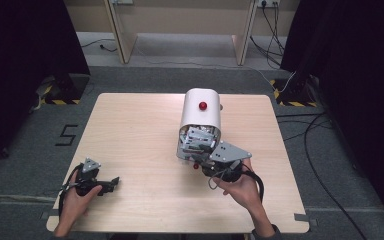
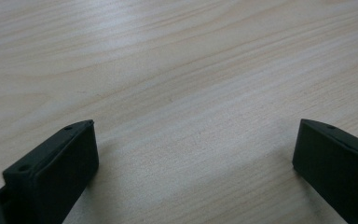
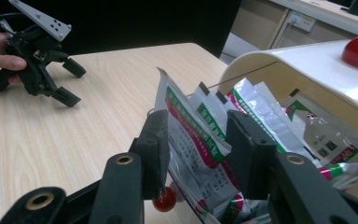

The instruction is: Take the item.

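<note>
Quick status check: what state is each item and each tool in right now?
Left tool: open, empty, low over the table.
Right tool: jaws around a sachet, contact unclear.
White container: on its side, open end toward person, sachets inside.

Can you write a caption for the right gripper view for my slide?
The right gripper has its jaws on a silvery packet at the mouth of a white box.

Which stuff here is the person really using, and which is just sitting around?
In use:
- white container lying on its side
- printed sachet between the right gripper's jaws
- other sachets inside it

Just sitting around:
- left gripper, open over bare table
- cables on the floor
- floor marking
</note>
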`<act>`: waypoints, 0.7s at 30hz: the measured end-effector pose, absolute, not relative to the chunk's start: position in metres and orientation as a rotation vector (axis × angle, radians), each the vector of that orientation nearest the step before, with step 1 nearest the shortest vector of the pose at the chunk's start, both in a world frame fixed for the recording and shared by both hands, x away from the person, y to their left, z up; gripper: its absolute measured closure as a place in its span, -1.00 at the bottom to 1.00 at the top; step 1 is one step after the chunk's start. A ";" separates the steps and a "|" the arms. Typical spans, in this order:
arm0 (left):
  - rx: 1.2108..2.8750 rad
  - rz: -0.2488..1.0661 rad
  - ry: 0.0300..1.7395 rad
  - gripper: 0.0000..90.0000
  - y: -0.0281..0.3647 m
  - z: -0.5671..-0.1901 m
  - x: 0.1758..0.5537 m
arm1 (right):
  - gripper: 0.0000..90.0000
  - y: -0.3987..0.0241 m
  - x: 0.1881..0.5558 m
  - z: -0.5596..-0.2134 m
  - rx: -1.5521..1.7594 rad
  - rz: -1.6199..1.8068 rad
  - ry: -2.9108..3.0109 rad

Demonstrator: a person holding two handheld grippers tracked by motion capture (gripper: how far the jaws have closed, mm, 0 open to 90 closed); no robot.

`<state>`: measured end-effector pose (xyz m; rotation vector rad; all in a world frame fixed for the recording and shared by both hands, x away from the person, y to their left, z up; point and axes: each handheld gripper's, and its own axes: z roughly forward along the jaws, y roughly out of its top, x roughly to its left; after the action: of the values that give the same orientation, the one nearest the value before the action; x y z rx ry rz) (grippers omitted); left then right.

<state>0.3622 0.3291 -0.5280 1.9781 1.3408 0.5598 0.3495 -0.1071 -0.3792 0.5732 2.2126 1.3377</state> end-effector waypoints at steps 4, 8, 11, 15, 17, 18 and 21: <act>1.978 0.560 1.340 -1.00 0.329 -0.528 0.362 | 0.41 -0.106 0.351 -0.380 0.557 1.333 2.218; 1.978 0.560 1.341 -1.00 0.329 -0.528 0.362 | 0.47 -0.105 0.353 -0.381 0.545 1.335 2.227; 1.978 0.560 1.341 -1.00 0.329 -0.528 0.362 | 0.48 -0.104 0.356 -0.382 0.527 1.331 2.241; 1.978 0.560 1.341 -1.00 0.329 -0.528 0.362 | 0.45 -0.101 0.362 -0.387 0.539 1.328 2.262; 1.978 0.560 1.340 -1.00 0.329 -0.528 0.362 | 0.48 -0.099 0.364 -0.390 0.541 1.332 2.274; 1.978 0.560 1.340 -1.00 0.329 -0.528 0.362 | 0.52 -0.099 0.364 -0.390 0.542 1.338 2.277; 1.978 0.560 1.341 -1.00 0.329 -0.528 0.362 | 0.65 -0.100 0.364 -0.388 0.543 1.325 2.268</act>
<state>0.3621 0.3290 -0.5280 1.9777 1.3408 0.5596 0.3636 -0.1005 -0.3883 0.5433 2.2684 1.3245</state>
